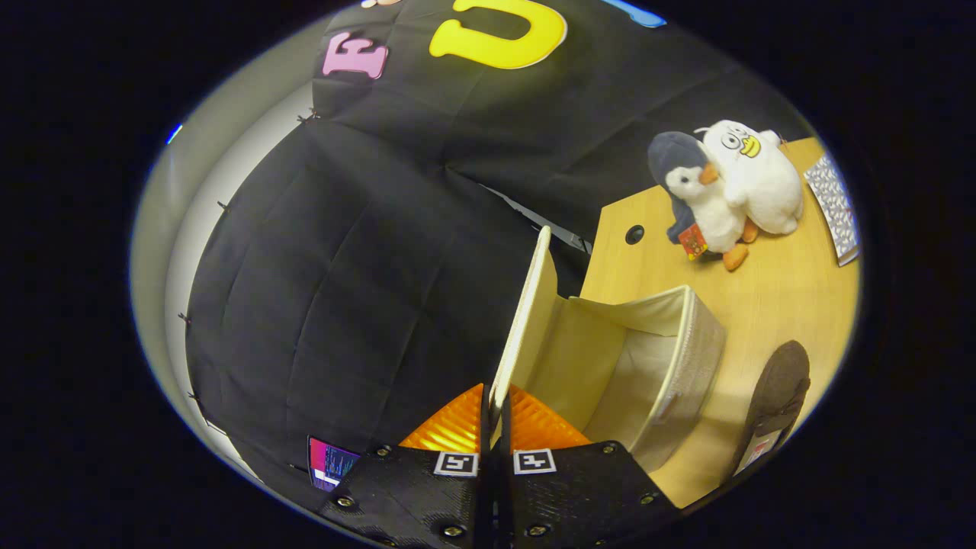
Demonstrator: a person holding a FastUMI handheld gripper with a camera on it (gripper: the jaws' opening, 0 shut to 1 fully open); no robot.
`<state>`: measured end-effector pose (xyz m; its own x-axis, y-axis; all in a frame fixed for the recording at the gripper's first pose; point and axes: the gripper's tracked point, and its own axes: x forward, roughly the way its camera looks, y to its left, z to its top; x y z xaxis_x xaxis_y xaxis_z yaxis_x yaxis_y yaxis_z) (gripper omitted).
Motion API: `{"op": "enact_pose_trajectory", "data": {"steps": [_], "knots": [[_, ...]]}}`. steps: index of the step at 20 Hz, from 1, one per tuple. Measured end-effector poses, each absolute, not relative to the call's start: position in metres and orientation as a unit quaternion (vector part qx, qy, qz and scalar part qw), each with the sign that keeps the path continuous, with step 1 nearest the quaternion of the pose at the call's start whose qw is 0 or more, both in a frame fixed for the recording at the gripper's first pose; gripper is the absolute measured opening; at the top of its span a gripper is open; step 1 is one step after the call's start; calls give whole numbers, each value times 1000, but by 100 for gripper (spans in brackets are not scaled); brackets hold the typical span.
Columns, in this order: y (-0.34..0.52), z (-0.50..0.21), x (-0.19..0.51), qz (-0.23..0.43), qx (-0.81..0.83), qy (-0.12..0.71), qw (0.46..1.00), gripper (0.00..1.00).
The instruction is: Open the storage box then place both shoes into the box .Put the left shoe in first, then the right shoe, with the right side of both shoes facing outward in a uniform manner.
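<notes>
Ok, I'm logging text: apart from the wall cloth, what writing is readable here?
Red tag on the grey-and-white plush penguin: too small to read.
White label on the dark shoe: blurred.
Square markers on the black gripper, shut on the cream fabric box's raised lid: patterns, no words.

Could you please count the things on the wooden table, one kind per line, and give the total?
Storage box, lid up, pinched in the shut gripper jaws: 1
Shoe, dark, beside the box: 1
Plush toys, penguin and white duck: 2
Patterned board: 1
Total: 5
</notes>
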<state>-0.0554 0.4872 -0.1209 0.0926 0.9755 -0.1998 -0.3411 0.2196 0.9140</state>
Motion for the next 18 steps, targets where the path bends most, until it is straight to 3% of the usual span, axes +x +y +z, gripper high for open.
{"op": "enact_pose_trajectory", "data": {"steps": [10, 18], "knots": [[611, -62, -84, 535, 225, 431, 691, 3], [723, -87, -118, 515, 170, 469, 697, 3]]}}
